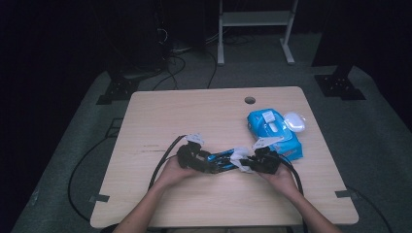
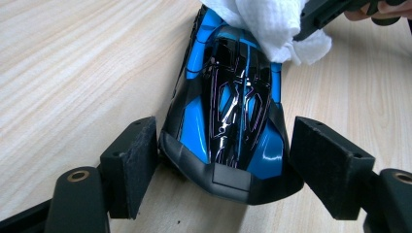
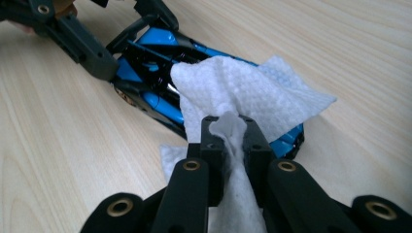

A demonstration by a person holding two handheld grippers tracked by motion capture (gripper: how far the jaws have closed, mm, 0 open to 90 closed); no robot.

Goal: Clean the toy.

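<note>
Left gripper view shows the blue toy car (image 2: 228, 116) on the table (image 2: 73, 73), its end sitting between the left gripper (image 2: 224, 167)'s pads, which bracket it closely, though firm contact is unclear. The right gripper (image 3: 228, 141) has its jaws clamped on a white wipe (image 3: 243, 92) draped over the car's other end. Wiping appears underway; next, the wipe likely must drag along the body while the left steadies it.

black two-jaw tool (image 3: 228, 141), brass screws, trailing black cables
</note>
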